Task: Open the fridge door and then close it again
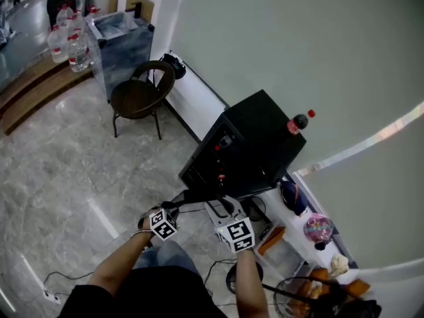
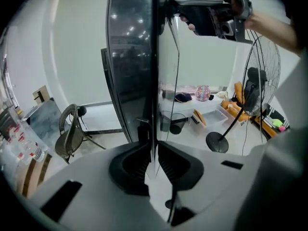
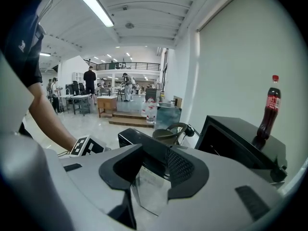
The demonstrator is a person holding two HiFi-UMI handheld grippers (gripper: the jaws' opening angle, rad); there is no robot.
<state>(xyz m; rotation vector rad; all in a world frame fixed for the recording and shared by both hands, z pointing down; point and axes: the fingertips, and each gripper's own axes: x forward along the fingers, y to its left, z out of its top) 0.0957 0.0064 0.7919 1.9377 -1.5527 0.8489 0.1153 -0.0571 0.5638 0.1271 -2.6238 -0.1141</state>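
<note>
Black fridge (image 1: 265,138): low cabinet with its back to the pale wall (image 1: 298,45). Its front stands open.
Door (image 2: 132,57): dark and glossy, swung out from the fridge front toward the person. It shows edge-on in the left gripper view.
Left gripper (image 2: 155,153): jaws nearly together, pinched on the door's thin edge, out in front of the fridge.
Right gripper (image 3: 154,162): jaws part-way closed and clamped across the door's thickness. It sits farther along the door than the left gripper, with the open cabinet just beside it.
Bottle (image 3: 269,109): dark drink with a red cap and red label, upright on the fridge top by the wall.
Chair (image 1: 140,95): dark with a round seat, on the floor near the fridge along the same wall.
Water bottles (image 1: 69,42): a clear cluster beyond the chair, well apart from the fridge.
Fan (image 2: 262,76): pedestal type, on the floor on the fridge's other side.
</note>
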